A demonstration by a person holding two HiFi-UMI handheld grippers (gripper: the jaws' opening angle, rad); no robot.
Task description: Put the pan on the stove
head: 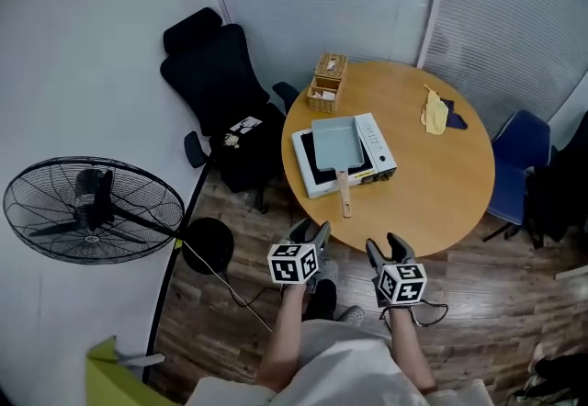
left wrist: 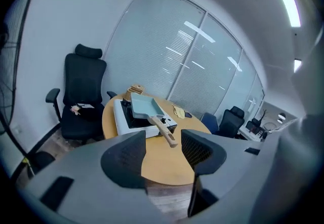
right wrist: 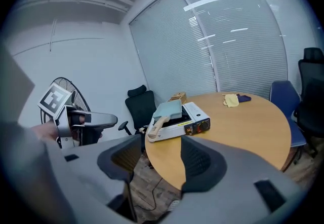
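Resting on the stove [head: 376,143] by the table's [head: 441,188] left edge is the pan [head: 333,142]; the left gripper [head: 310,230] and right gripper [head: 386,244] hover off its near edge, jaws spread.

The stove [head: 369,145] sits on the left half of the table [head: 441,202], near its left edge. The pan [head: 333,141] lies on the stove's left part. Its handle [head: 344,197] reaches past the stove's near side toward the table's near edge. A box [head: 328,81] stands behind the stove at the far-left edge. A cloth [head: 434,111] lies by the far-right edge. One chair [head: 220,87] stands off the table's left edge and another [head: 516,165] off its right edge. A fan [head: 87,209] stands on the floor, well left of the table. The left tongs [head: 310,230] and right tongs [head: 387,245] hang side by side just off the near edge, clear of the table.
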